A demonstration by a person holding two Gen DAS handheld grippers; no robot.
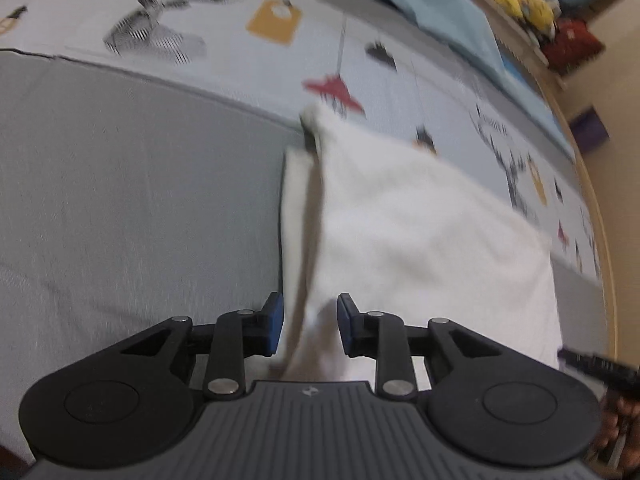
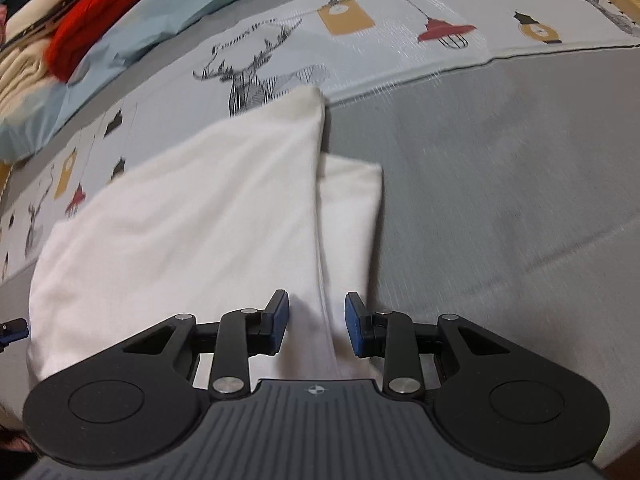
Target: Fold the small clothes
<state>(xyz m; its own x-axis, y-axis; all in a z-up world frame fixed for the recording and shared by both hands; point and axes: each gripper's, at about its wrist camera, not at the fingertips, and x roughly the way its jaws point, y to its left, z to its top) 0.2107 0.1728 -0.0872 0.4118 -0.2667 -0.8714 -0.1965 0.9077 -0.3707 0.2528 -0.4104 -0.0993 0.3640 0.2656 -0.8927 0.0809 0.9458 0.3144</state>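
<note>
My left claw (image 1: 310, 328) spread around the white garment's (image 1: 420, 232) folded edge, my right claw (image 2: 316, 326) likewise released, grey bedspread (image 2: 500, 200) beneath the garment

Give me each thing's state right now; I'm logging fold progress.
White garment: partly folded, one layer over a narrower strip, lying on the bed.
Left gripper: jaws open, astride the garment's fold edge.
Right gripper: jaws open, cloth between them.
Blue blanket: rumpled.
</note>
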